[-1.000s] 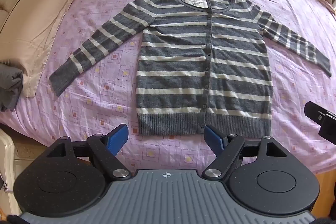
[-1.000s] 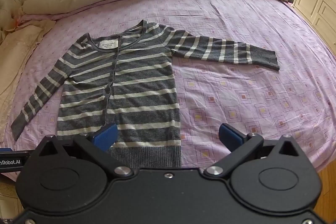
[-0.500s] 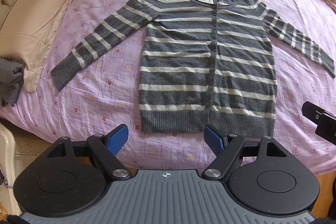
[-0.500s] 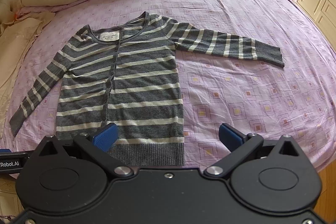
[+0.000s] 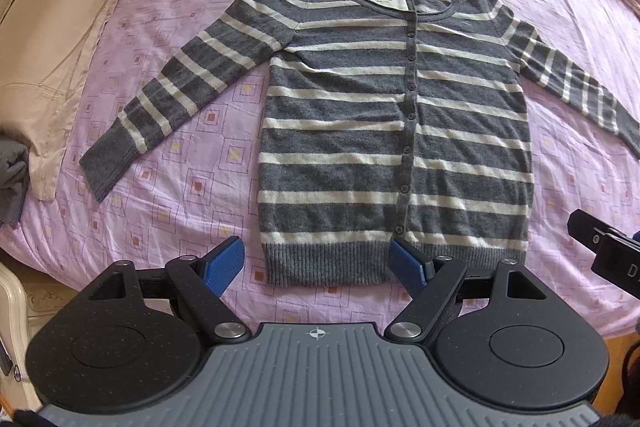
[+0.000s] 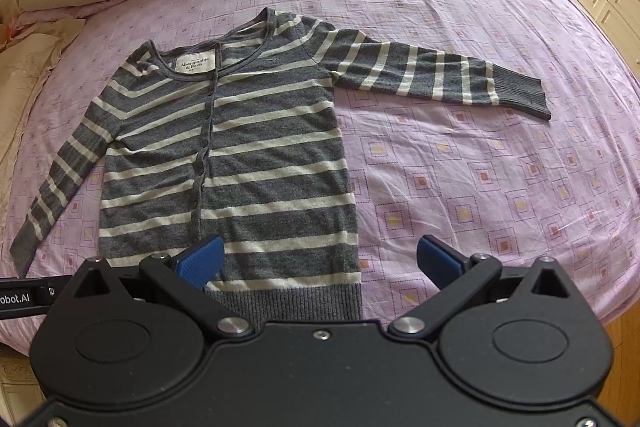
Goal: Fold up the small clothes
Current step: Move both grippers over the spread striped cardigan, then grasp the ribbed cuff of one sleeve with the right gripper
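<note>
The striped cardigan (image 5: 396,131) is laid flat on the purple bed sheet (image 6: 500,187), sleeves spread out; nothing is folded yet; the left gripper (image 5: 318,263) and right gripper (image 6: 320,259) are held wide apart, empty, near the bottom edge.

The left hand-held gripper (image 5: 318,265) has a ribbed grey deck with a white crosshair mark, black round housings, silver pivot screws and blue ridged pads (image 5: 224,263). The right hand-held gripper (image 6: 320,261) is all black, with matching blue pads (image 6: 200,261).
</note>
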